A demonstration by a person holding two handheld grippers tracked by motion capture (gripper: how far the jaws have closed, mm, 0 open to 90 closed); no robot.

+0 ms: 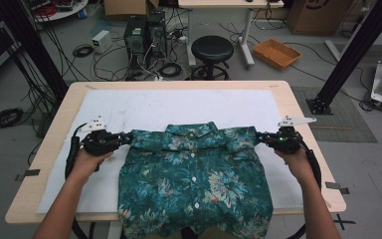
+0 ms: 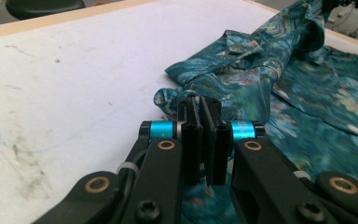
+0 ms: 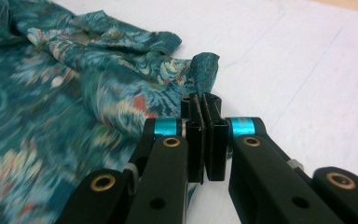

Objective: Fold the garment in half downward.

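The teal floral button-up shirt (image 1: 194,184) is lying face-up on the white-covered wooden table (image 1: 179,107), hem hanging over the near edge. The left gripper (image 1: 127,137) and right gripper (image 1: 259,136) are each clamping a sleeve end, seemingly spreading it flat; next, lowering and releasing

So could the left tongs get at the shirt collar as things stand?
Probably not right away: the left tongs are shut on the shirt at its shoulder corner. The collar lies uncovered and close by, so once they let go the way looks free.
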